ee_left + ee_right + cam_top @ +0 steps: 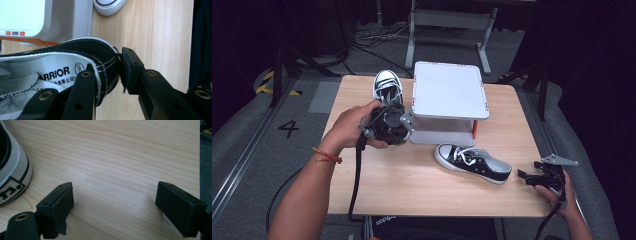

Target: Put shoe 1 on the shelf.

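- Currently the left gripper [398,119] is pinching the heel wall of a black-and-white sneaker [387,86], one jaw sitting inside the collar and the other pressing on the outside of the heel; this shoe is lying at the far left of the table [422,185], just beside the white box [450,90].
- Because the jaws are biting only a thin strip of canvas near the rim, the heel may be slipping free if the shoe is lifted or swung, its toe end hanging unsupported.
- Since the shoe is sitting so close to the box, any sideways pull is risking a knock against the box wall.
- Loose laces are trailing around the opening and could be snagging on the inner jaw.
- Meanwhile the right gripper [532,177] is hovering with jaws spread wide and empty over bare wood at the near right corner, with the second sneaker [473,162] just beside it; a careless sweep could be nudging that shoe.
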`<state>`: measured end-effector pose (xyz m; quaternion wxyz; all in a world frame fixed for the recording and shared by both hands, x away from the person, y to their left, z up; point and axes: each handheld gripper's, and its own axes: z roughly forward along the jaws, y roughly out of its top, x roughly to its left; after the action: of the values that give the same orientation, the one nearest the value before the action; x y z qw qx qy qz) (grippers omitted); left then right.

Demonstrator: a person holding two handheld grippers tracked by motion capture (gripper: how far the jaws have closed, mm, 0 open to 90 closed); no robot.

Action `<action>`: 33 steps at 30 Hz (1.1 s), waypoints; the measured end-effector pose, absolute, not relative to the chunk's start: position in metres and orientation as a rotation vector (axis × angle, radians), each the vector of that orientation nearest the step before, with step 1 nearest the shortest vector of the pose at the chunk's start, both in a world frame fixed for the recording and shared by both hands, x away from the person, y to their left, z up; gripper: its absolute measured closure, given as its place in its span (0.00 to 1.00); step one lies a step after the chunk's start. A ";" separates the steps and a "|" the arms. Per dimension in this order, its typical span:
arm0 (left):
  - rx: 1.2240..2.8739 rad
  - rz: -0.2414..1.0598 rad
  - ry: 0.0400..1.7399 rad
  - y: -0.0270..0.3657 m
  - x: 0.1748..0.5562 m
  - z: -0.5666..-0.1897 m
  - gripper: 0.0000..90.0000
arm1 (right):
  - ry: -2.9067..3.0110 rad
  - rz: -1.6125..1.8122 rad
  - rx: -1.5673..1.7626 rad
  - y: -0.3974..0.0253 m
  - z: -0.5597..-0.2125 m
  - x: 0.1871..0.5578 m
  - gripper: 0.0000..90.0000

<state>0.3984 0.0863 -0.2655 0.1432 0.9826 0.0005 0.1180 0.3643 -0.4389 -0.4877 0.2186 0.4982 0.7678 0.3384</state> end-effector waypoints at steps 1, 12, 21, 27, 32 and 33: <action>2.831 0.339 -0.009 0.085 0.401 -0.264 0.83 | 2.125 0.937 1.379 -0.439 -0.488 0.364 0.17; 2.843 0.360 -0.021 0.081 0.416 -0.245 0.82 | 2.124 0.935 1.379 -0.439 -0.488 0.364 0.17; 2.838 0.316 -0.053 0.071 0.440 -0.233 0.82 | 2.123 0.934 1.380 -0.438 -0.488 0.364 0.17; 2.838 0.318 -0.098 0.059 0.451 -0.228 0.82 | 2.123 0.934 1.381 -0.438 -0.488 0.364 0.17; 2.857 0.287 -0.149 0.043 0.463 -0.230 0.82 | 2.119 0.932 1.380 -0.438 -0.488 0.364 0.17; 2.862 0.276 -0.160 0.040 0.466 -0.230 0.82 | 2.120 0.932 1.380 -0.438 -0.488 0.363 0.17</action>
<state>0.4660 0.0398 -0.2298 0.1306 0.9853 -0.0552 0.0950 0.3633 -0.4384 -0.4876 0.2210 0.4993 0.7670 0.3371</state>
